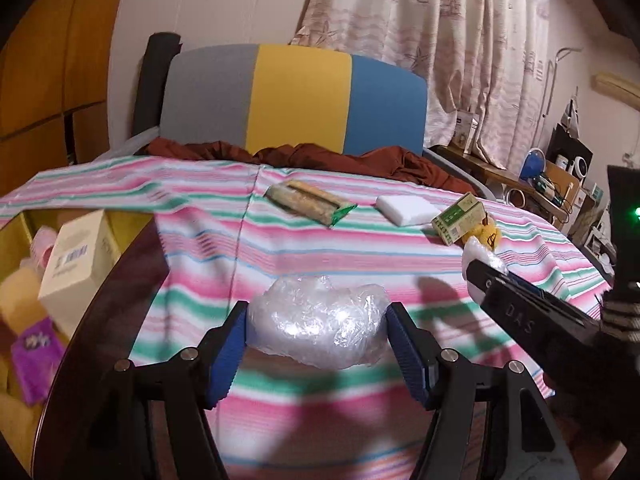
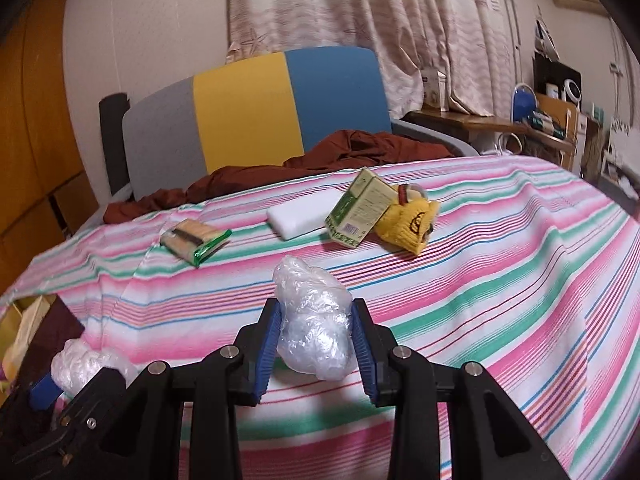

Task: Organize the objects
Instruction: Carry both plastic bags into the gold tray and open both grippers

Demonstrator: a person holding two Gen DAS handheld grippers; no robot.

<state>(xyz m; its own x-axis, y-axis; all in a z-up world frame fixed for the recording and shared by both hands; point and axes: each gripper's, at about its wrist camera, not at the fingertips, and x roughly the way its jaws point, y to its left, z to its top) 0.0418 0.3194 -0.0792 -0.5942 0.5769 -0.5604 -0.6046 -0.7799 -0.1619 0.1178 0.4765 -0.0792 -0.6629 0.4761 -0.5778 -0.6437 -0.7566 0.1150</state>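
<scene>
Crinkled clear plastic fills the left wrist view: a wadded plastic bundle [image 1: 320, 320] sits clamped between the blue pads of the left gripper [image 1: 316, 340], held just above the striped cloth [image 1: 360, 248] covering the table. Farther back on the cloth lie a biscuit packet [image 1: 308, 200], a white sponge block [image 1: 408, 208] and a green-and-cream carton [image 1: 460, 218] leaning against a yellow plush toy [image 1: 486, 236]. Right gripper [image 1: 480, 264] enters from the right edge, gripping a second plastic wad [image 1: 482, 254] at its tip. At lower left, beside the table edge, a yellow bin [image 1: 120, 232] holds a cream box [image 1: 76, 260] and a purple packet [image 1: 34, 356]. Right wrist view: right gripper [image 2: 316, 344] is clenched on its own plastic wad [image 2: 312, 320], raised over the cloth [image 2: 480, 280]. Biscuit packet [image 2: 196, 240], sponge block [image 2: 304, 214], carton [image 2: 360, 208] and plush toy [image 2: 408, 220] sit beyond, the carton touching the toy. Left gripper [image 2: 60, 384] shows at lower left with its bundle [image 2: 80, 364] between the pads. Rust-brown fabric [image 2: 320, 156] is heaped before a grey, yellow and blue chair back [image 2: 248, 108].
</scene>
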